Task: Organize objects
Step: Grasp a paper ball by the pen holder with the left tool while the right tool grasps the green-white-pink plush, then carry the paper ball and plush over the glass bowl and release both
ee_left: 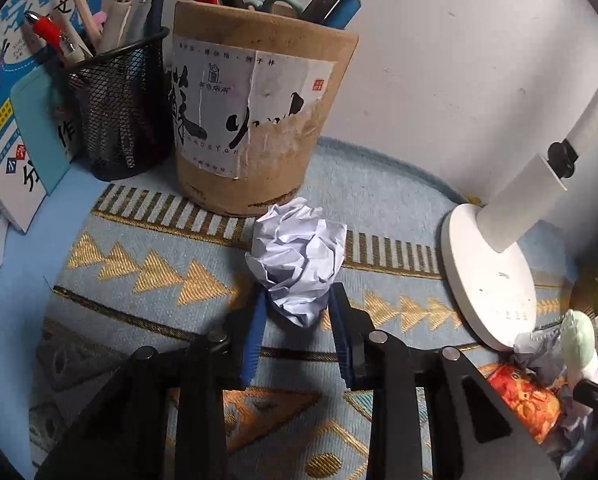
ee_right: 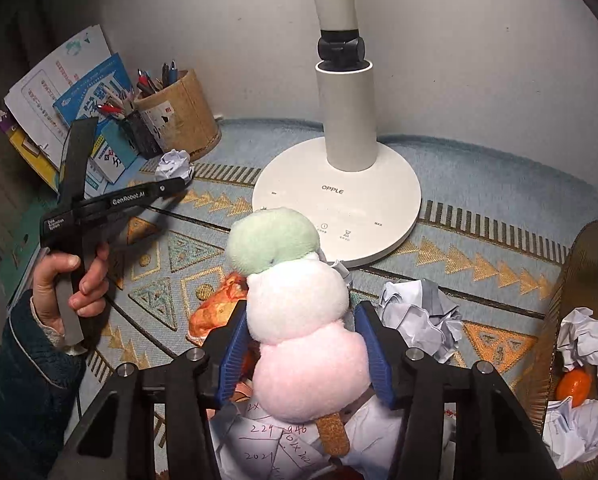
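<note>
Paper ball [ee_left: 297,260], white and all crumpled, sitting in the middle of the left wrist view on the blue and gold mat [ee_left: 147,272]. Left gripper [ee_left: 299,312] reaching in from the bottom, its blue fingers [ee_left: 255,340] spread a little, one on each side of the ball's lower end and seeming to touch it; hard to tell whether pinching it. Just behind the ball, standing upright, a brown tube holder [ee_left: 259,120] full of pens and scissors. Beside that, in the upper left, a black mesh cup [ee_left: 119,112] holding more pens, with books [ee_left: 3,80] leaning at the left edge. White lamp base [ee_left: 487,276] resting at the right side.

Plush ice pop [ee_right: 299,312] filling the middle of the right wrist view, with a green ball on top, a white one under it, a pink one at the bottom and a brown stick. Right gripper [ee_right: 303,344] coming up from the bottom, its blue fingers [ee_right: 231,352] pressing on both sides of the toy, pinching it. More crumpled paper [ee_right: 419,316] lying just to the right of the toy. Orange wrapper [ee_right: 215,308] lying just to the left. Brown basket [ee_right: 567,300] at the right edge holding paper wads and an orange [ee_right: 575,386]. Person's hand [ee_right: 75,284] at the left, gripping the other tool's handle.
</note>
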A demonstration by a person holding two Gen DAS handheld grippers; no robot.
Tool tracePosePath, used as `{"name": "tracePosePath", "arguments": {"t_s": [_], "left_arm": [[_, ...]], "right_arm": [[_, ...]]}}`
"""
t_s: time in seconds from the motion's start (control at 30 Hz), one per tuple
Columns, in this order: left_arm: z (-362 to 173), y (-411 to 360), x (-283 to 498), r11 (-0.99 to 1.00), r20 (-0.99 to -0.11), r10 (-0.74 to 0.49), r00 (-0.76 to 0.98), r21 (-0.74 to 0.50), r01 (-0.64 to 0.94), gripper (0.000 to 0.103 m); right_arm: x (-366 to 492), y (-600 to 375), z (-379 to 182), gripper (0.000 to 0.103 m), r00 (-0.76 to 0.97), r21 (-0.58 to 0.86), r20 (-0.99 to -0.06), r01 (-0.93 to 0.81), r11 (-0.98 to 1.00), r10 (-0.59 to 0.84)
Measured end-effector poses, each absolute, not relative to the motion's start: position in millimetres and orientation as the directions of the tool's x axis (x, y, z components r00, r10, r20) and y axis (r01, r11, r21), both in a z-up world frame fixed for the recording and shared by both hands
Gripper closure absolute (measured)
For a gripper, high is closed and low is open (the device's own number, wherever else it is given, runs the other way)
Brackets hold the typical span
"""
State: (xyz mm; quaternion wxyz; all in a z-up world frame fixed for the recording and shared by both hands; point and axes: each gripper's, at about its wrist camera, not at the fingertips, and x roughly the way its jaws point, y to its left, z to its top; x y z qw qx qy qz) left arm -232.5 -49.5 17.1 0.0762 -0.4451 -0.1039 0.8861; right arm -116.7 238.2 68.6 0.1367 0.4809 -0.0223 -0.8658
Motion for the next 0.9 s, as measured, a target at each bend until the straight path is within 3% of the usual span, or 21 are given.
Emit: {"name": "tracePosePath", "arguments": {"t_s": [0.27,0.37,0.53,0.7,0.9], "left_arm": [[99.5,-14.6,-100.2,-0.940,-0.639,0.331,-0.694,-0.286,-0.186,0.075],[120.8,18.8,-40.0,-0.920,-0.600,0.391,-0.698,-0.278,-0.277,0.075],[116.8,74.5,35.5,-0.857,-0.582,0.515,-0.629,-0.325,-0.400,0.075],[69.3,137.8,69.1,-0.801,-0.649,0.582,-0.489,-0.358,-0.479,0.074],[36.2,164.6,74.9,-0.820,-0.712,0.544,-0.444,-0.337,-0.463,0.073]], "right_arm": [[-44.5,277.9,150.9,0.054,-0.689,0.268,-0.653,0.179,-0.947,-0.315],[11.6,298.4,165.3,0.053,-0.724,0.254,-0.632,0.143,-0.957,-0.276],[87.3,329.3,125.8,0.052,-0.667,0.215,-0.728,-0.002,-0.977,-0.158],[121.2,349.8,64.9,0.052,-0.596,0.088,-0.803,-0.158,-0.984,0.024],[138.3,367.5,30.9,0.047,-0.546,0.189,-0.834,-0.153,-0.970,-0.076]]}}
